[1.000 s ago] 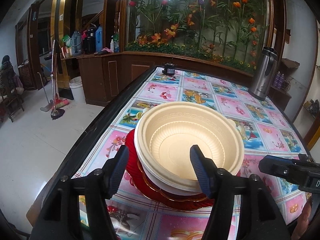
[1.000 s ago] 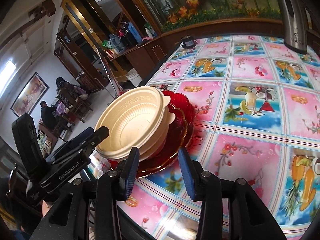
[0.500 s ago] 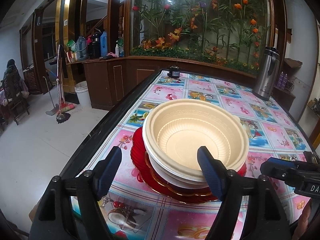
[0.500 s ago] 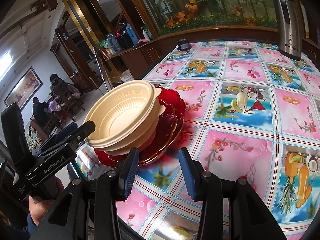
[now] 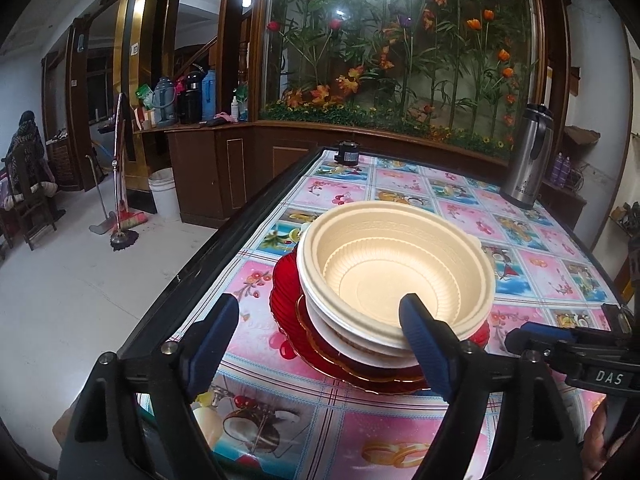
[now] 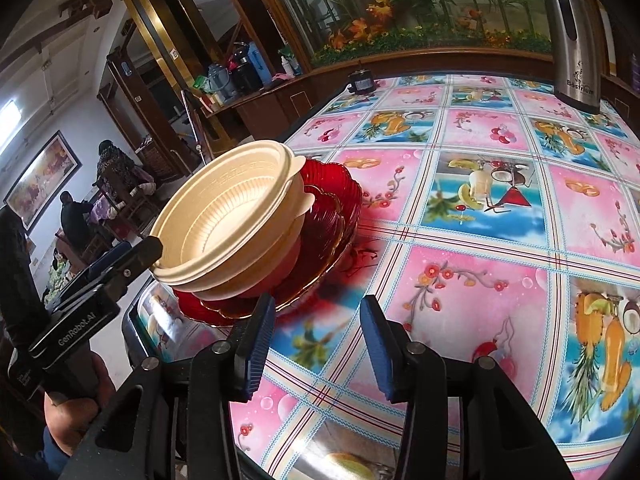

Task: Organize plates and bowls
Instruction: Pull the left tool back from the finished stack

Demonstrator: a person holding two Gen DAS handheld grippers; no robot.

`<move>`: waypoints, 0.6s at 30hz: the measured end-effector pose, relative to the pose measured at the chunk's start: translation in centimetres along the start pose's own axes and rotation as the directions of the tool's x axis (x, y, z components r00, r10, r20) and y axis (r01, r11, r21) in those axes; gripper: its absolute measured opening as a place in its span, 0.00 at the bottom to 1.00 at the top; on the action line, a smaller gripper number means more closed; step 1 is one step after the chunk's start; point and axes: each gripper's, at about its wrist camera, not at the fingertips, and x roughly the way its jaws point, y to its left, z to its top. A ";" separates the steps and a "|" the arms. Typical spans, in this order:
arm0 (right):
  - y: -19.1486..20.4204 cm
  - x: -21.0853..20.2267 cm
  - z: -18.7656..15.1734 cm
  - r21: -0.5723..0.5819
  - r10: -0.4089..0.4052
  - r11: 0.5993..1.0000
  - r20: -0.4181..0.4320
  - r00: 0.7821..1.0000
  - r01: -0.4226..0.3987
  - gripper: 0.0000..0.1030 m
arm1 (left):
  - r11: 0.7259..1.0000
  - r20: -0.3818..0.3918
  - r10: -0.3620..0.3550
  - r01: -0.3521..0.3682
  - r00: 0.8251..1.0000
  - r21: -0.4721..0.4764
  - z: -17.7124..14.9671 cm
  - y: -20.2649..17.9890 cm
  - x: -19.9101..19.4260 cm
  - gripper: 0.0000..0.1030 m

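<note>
Your counter [image 5: 404,184], covered in a pink and blue fruit-print cloth, is stretching away toward a glass-fronted flower display [image 5: 400,60], with a steel thermos jug [image 5: 528,156] standing at its far right. Just ahead of your left tongs [image 5: 324,340], the cream bowls [image 5: 396,276] are sitting nested on stacked red glass plates [image 5: 286,296] near the counter's left edge. You are holding the left tongs wide apart, gripping nothing. Your right tongs [image 6: 318,340] are likewise gaping empty, with the stack ahead to their left.
</note>
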 end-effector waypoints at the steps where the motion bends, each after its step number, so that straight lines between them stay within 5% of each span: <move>1: 0.0 0.0 0.0 0.000 -0.001 1.000 0.000 1.000 0.001 0.47 | 1.000 0.005 0.000 0.000 1.000 -0.002 -0.1 0.1 -0.2 0.82; 9: 0.0 0.5 -0.8 -0.016 -0.009 1.000 -0.007 1.000 0.008 0.47 | 0.999 0.031 -0.022 0.023 0.999 -0.036 -2.3 0.4 -1.3 0.90; 18: 0.6 1.0 -1.5 -0.080 -0.019 0.997 0.006 1.000 0.019 0.47 | 1.000 -0.027 0.008 -0.008 1.000 -0.017 -4.6 -0.5 0.3 0.96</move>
